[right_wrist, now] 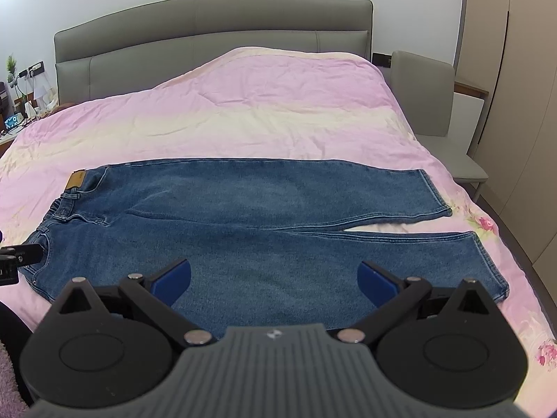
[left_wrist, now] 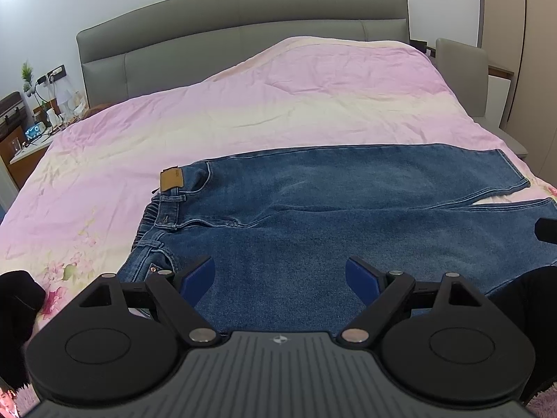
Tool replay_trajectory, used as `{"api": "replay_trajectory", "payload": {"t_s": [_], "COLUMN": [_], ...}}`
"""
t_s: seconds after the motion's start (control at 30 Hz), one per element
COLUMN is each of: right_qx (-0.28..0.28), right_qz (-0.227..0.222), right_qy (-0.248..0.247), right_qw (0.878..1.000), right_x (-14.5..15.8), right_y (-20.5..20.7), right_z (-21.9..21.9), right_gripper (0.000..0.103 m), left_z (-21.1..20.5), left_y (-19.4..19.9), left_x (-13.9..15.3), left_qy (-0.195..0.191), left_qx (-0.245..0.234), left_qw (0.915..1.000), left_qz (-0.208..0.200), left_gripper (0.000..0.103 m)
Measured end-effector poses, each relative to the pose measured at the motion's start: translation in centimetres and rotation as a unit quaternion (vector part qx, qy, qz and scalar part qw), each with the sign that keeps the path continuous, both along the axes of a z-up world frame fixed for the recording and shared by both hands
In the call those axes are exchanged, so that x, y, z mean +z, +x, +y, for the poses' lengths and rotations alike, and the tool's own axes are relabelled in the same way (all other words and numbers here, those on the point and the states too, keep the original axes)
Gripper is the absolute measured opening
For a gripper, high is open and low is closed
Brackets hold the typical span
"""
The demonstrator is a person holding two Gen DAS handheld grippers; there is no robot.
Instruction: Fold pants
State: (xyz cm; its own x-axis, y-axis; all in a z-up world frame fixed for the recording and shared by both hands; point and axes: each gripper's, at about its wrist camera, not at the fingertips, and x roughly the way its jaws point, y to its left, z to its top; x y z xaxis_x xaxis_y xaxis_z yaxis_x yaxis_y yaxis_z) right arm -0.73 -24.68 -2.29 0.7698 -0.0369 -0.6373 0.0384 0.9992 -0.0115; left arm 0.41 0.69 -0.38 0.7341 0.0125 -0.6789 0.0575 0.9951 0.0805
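Blue jeans (left_wrist: pixel 330 209) lie flat across the near end of the bed, waistband with a tan patch (left_wrist: pixel 171 178) to the left, both legs running right. They also show in the right wrist view (right_wrist: pixel 261 226), hems at the right (right_wrist: pixel 487 261). My left gripper (left_wrist: pixel 280 278) is open and empty, above the near leg by the waist. My right gripper (right_wrist: pixel 274 280) is open and empty, above the near leg's middle. A bit of the left gripper (right_wrist: pixel 21 254) shows at the left edge of the right wrist view, and a bit of the right gripper (left_wrist: pixel 546 230) at the right edge of the left wrist view.
The bed has a pink floral duvet (left_wrist: pixel 278 104) and a grey headboard (left_wrist: pixel 240 28). A cluttered nightstand (left_wrist: pixel 31 129) stands at the far left. A grey chair (right_wrist: pixel 428 104) stands at the bed's right side, with wardrobe doors (right_wrist: pixel 522 104) behind it.
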Motion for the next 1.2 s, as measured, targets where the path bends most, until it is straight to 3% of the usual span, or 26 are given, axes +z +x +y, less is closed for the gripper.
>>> {"api": "replay_trajectory", "payload": {"t_s": [1.2], "right_qx": [0.001], "right_qz": [0.003], "right_qy": [0.009], "right_qw": [1.0], "right_x": [-0.15], "right_y": [0.15], "right_z": [-0.09], "right_gripper": [0.098], "left_z": [-0.32], "left_y": [-0.27], "left_x": [0.18], "left_qy": [0.004], "left_qx": [0.0], "left_qw": [1.0], "left_qz": [0.001], "left_gripper": [0.099]}}
